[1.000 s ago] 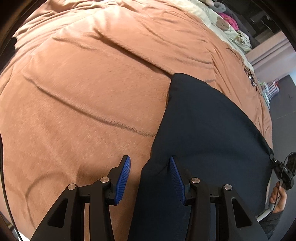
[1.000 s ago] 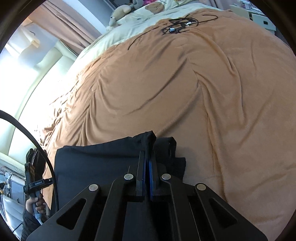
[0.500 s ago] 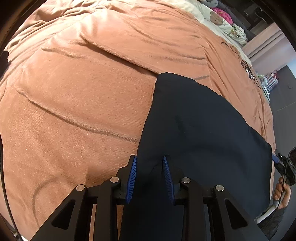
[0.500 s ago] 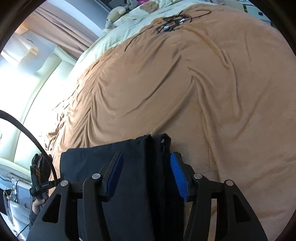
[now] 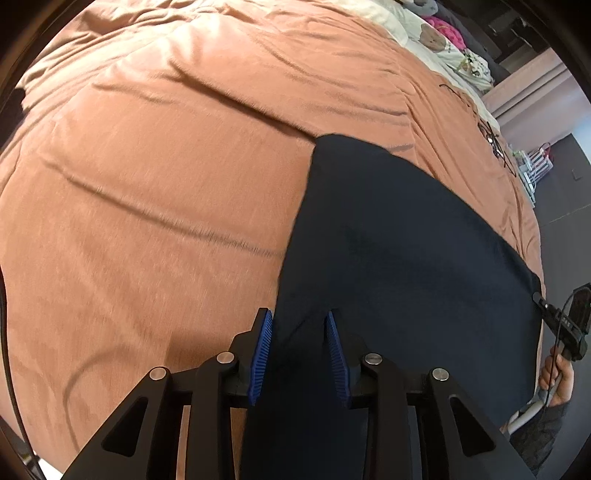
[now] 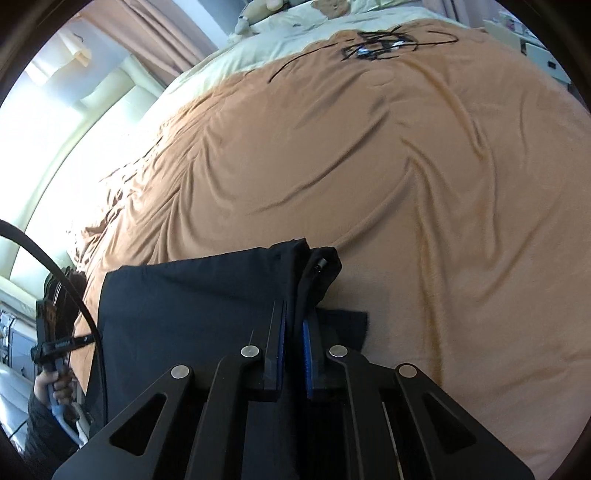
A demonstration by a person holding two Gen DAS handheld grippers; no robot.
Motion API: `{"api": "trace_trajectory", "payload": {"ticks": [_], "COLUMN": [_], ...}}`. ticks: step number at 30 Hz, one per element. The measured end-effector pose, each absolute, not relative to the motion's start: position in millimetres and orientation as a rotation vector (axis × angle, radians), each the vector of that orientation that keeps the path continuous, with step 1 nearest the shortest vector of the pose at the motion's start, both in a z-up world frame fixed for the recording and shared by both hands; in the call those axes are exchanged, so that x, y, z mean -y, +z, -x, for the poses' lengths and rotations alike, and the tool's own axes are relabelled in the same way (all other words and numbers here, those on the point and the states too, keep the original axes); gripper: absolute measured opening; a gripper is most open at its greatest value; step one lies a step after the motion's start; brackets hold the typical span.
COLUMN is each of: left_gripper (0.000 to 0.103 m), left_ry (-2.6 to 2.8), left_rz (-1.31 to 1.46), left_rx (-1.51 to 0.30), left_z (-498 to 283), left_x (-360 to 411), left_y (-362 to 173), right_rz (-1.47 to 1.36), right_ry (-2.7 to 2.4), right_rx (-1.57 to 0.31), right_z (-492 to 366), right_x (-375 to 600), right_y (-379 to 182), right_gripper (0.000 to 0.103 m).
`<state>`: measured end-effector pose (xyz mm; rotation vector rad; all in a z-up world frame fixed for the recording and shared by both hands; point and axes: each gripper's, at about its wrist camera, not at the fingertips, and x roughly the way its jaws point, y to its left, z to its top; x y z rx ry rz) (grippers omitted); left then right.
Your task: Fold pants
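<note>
Between the blue pads of the left claw [image 5: 298, 354], a raised ridge of the pants [image 5: 399, 258] is straddled; the pads stand apart w/ a gap showing each side of the ridge, so no clamp is made yet. At the right claw [image 6: 293, 347] the pads are nearly together and a fold of the same dark cloth is pinched between them, approx. at the bunched end where a small metal fastener is seen. From both claws the pants are laid flat on the bed [image 5: 155, 192], w/ the long axis running across, from one claw to the other, along the bed's near edge. Beyond the garment, only wrinkled brown cover is seen up to the pillows [image 6: 295, 33]. Judged from this, a fold away from the near edge is likely next, w/ both ends needing a grip; the left is the looser.
</note>
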<state>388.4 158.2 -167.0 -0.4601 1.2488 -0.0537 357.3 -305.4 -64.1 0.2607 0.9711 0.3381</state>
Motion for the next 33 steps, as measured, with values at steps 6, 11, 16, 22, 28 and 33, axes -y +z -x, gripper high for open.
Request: {"api": "trace_trajectory", "payload": {"ticks": [6,11,16,22,28,33], "left_gripper": [0.035,0.035,0.035,0.035,0.037,0.047], "left_ry": [-0.079,-0.102,-0.128,-0.156,-0.165,-0.186], "left_rz": [0.522,0.613,0.696,0.795,0.888,0.929], "left_rx": [-1.274,-1.266,-1.259,-1.224,-1.167,-1.072], "left_z": [-352,-314,-285,-261,-241,-229], "left_x": [-166,-173,-176,-184,-190,-188], "left_y": [-170,-173,-176,-178,-180,-180], "right_rz": [-0.262,-0.295,-0.275,-0.301,-0.253,-0.21], "right_ry": [0.298,0.303,0.238,0.198,0.241,0.286], "right_rx": [-0.991,-0.999,-0.959,-0.847,-0.804,-0.813], "right_z": [-361,-361,-345,-301,-260,-239], "right_x": [309,309,318,326,296,271], "right_y": [-76,-77,-60,-27,-19,-27], "right_gripper": [0.004,0.005,0.01,0.042,0.042,0.042]}}
